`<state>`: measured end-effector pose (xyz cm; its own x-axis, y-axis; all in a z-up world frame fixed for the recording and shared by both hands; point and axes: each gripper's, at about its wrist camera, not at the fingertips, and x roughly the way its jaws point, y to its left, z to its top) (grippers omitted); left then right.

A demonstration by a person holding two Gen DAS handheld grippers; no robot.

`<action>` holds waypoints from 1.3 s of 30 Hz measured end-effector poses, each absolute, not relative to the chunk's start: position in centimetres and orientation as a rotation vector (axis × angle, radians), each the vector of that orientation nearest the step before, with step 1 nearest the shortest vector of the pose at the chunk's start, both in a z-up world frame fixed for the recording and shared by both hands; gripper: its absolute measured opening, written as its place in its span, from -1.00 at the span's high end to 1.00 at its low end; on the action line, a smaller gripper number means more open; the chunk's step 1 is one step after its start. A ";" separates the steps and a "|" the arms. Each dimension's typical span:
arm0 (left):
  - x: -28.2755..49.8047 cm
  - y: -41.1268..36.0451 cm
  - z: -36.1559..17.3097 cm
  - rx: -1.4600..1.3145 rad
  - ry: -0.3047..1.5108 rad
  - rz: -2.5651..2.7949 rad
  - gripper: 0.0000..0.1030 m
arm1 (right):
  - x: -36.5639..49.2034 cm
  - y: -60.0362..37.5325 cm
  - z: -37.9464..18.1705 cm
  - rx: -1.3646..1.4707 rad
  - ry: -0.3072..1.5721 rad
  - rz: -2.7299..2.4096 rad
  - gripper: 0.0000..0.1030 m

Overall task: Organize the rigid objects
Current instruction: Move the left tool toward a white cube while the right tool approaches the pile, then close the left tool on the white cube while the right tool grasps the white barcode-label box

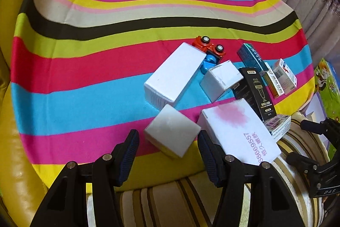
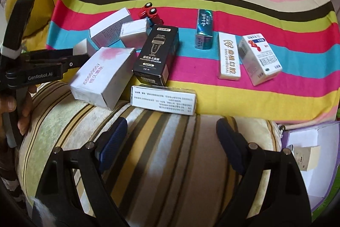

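Several boxes lie on a striped cloth (image 1: 85, 69). My left gripper (image 1: 169, 142) is open, its fingers either side of a small white cube box (image 1: 172, 131), not touching it. To its right lies a white box with a pink stain (image 1: 240, 131), also in the right wrist view (image 2: 104, 76). Beyond are a long white box (image 1: 172, 76), a small white box (image 1: 221, 78), a black box (image 1: 255, 90) and a red toy car (image 1: 210, 49). My right gripper (image 2: 171, 142) is open and empty over a striped cushion (image 2: 170, 152), just short of a flat white box (image 2: 163, 99).
A teal box (image 2: 204, 29), a white slim box (image 2: 228, 55) and a white medicine box (image 2: 259, 57) lie to the right on the cloth. A purple open box (image 2: 314, 154) sits at far right. A yellow leather seat (image 1: 12, 142) lies to the left.
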<state>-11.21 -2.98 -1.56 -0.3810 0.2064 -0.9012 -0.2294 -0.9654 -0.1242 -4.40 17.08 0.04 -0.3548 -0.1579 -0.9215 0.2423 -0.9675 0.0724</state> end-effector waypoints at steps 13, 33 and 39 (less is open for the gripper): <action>-9.0 -5.5 -0.8 -1.504 -0.231 2.473 0.02 | -6.0 15.6 -0.9 1.647 0.103 -2.388 -0.70; -5.7 -7.2 0.8 -1.379 -0.545 2.679 0.02 | -8.0 15.4 -2.8 1.712 0.077 -2.393 -0.53; -4.7 -5.7 1.7 -1.327 -0.530 2.730 0.02 | -7.4 16.5 -1.8 1.651 0.007 -2.428 -0.53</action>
